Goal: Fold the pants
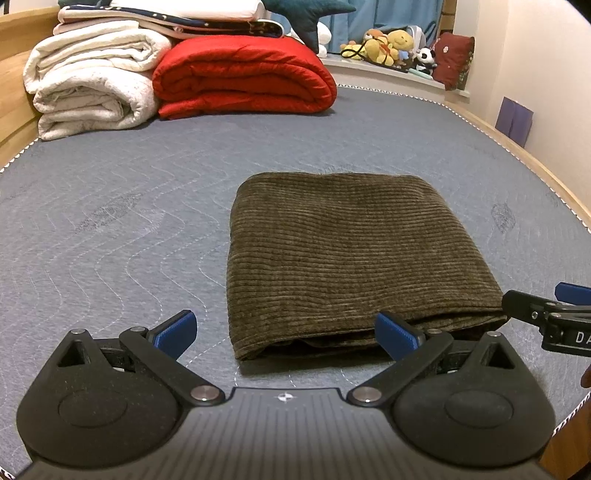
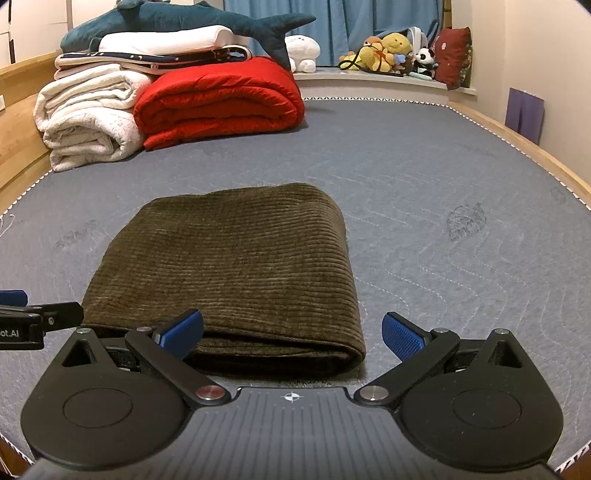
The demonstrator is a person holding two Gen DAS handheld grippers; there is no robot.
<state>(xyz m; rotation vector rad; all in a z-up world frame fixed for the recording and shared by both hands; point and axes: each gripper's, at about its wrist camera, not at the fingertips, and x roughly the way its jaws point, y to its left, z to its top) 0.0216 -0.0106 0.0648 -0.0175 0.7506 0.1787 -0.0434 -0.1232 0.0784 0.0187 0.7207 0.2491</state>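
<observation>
Both grippers were spread wide and held nothing. Nearest the left wrist camera, the left gripper (image 1: 286, 334) hovered low over the grey quilted mattress (image 1: 110, 229), its blue-padded fingers (image 1: 176, 329) far apart, the right-hand pad sitting just in front of the near edge of the pants (image 1: 343, 254) without closing on the cloth. At the right border of that view the tip of the right gripper (image 1: 546, 317) reached in close beside the bundle's near right corner; whether it touched the fabric could not be told.

From the right wrist camera, the right gripper (image 2: 291, 334) was likewise wide, one blue pad in front of the near fold and the other over bare mattress (image 2: 461, 177) to the right of the bundle. The left gripper (image 2: 40, 319) showed at the left border, its tip just beside the near left corner of the pants (image 2: 229, 258).

The pants were dark olive-brown corduroy, folded into a compact, thick rectangle with layered edges facing the cameras, lying flat near the middle of the mattress.

Farther back, well apart from the pants, a rolled white quilt (image 2: 88, 118) lay beside a folded red quilt (image 2: 221, 99), with more folded bedding and a dark teal plush shark (image 2: 177, 18) stacked on top. Beyond the bed, a ledge held a heap of plush toys (image 2: 391, 51) and a dark red cushion (image 2: 456, 55) in front of a blue curtain (image 2: 351, 22).
</observation>
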